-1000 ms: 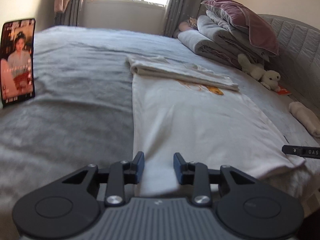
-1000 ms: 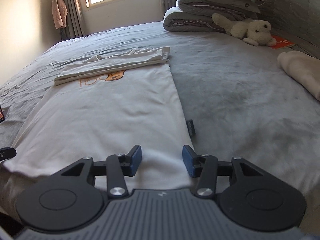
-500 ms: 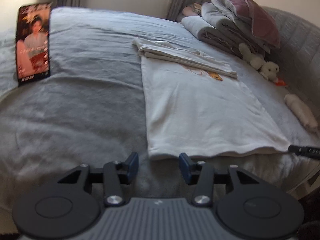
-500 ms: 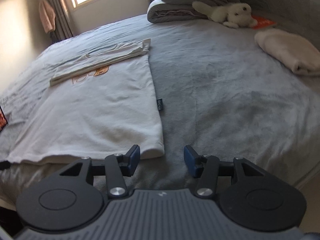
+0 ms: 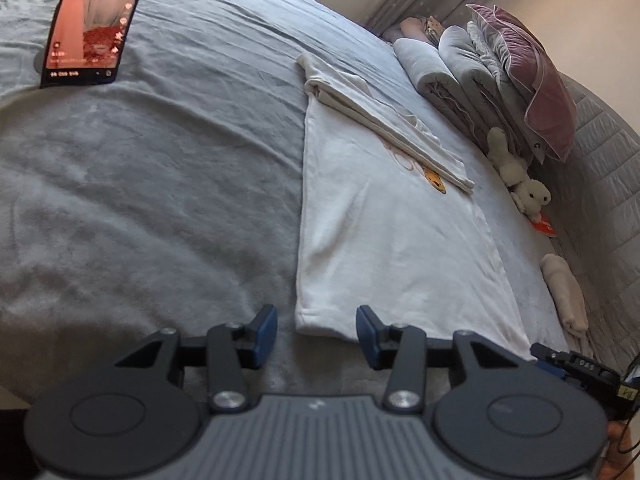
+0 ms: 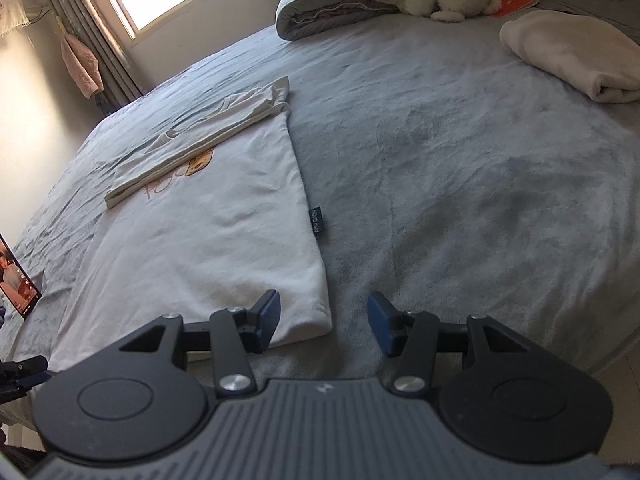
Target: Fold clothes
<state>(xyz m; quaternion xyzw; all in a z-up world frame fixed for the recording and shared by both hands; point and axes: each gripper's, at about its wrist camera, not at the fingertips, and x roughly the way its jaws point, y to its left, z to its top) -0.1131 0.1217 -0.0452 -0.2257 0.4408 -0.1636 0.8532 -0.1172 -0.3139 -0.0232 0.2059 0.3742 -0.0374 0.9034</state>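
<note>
White T-shirt lies flat on the grey bed, narrowed to a long strip, its far end folded over into a band across the print.

Left gripper sits at the near-left hem corner, right gripper at the near-right corner. Both jaws stand wide, holding nothing.

Risks:
- Jaws could pinch the plush bed cover along with the hem, dragging the cover.
- Catching only the top layer would let the stacked layers slide apart and skew the fold.
- Uneven lift between the two corners would twist the strip and spill the far band.

Writing: the dark side tag has light lettering, too small to read. The orange print is half covered and unreadable. Phone screen text is illegible.
</note>
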